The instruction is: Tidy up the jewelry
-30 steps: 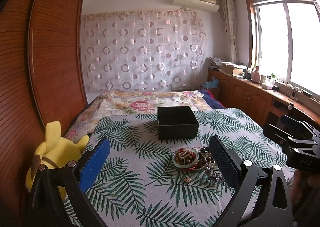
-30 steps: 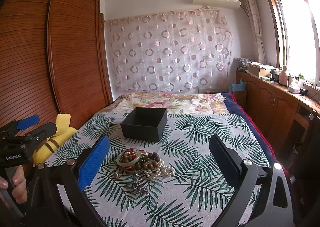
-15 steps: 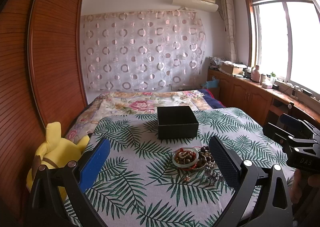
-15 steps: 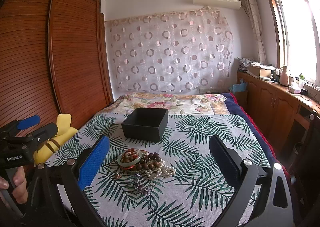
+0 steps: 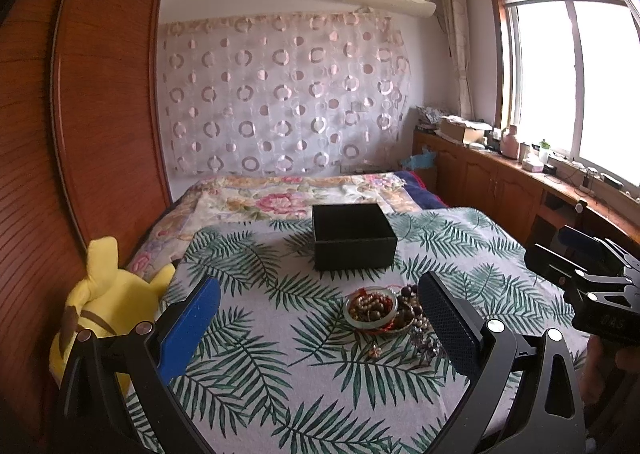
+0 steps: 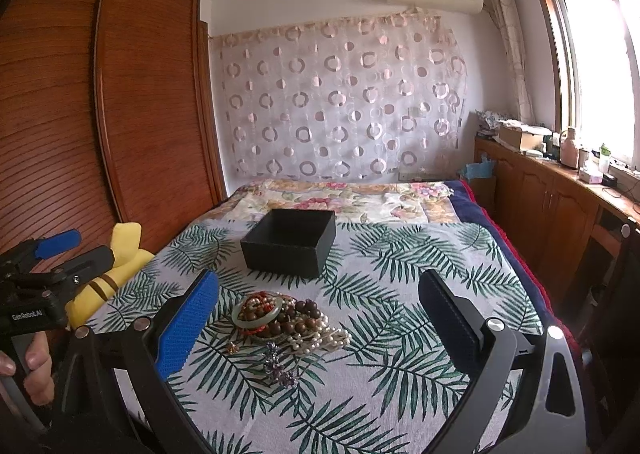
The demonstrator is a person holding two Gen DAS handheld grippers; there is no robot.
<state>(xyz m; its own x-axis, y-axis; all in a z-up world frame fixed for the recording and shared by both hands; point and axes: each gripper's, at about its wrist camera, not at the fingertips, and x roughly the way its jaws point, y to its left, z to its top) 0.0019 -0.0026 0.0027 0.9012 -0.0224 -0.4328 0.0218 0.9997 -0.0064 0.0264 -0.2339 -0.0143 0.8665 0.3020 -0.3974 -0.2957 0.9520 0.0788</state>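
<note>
A heap of jewelry (image 6: 286,320) lies on the leaf-print bedspread (image 6: 400,294): a pale green bangle (image 6: 256,314), brown bead strings, white pearls (image 6: 324,338) and a small purple piece (image 6: 278,368). Behind the heap stands an open black box (image 6: 290,242), empty as far as I can see. My right gripper (image 6: 316,314) hovers open above and in front of the heap. In the left wrist view the same jewelry (image 5: 384,312) and black box (image 5: 352,236) appear, and my left gripper (image 5: 318,318) is open with nothing between its fingers. Each gripper shows at the edge of the other's view.
A yellow plush toy (image 5: 100,302) sits at the bed's left edge beside a wooden wardrobe (image 5: 80,113). A floral quilt (image 5: 296,197) covers the far end of the bed. Wooden cabinets (image 6: 552,205) with clutter on top run under the window on the right.
Both cameras have drifted very slightly; the jewelry and the box lie where they were, and both grippers stay open.
</note>
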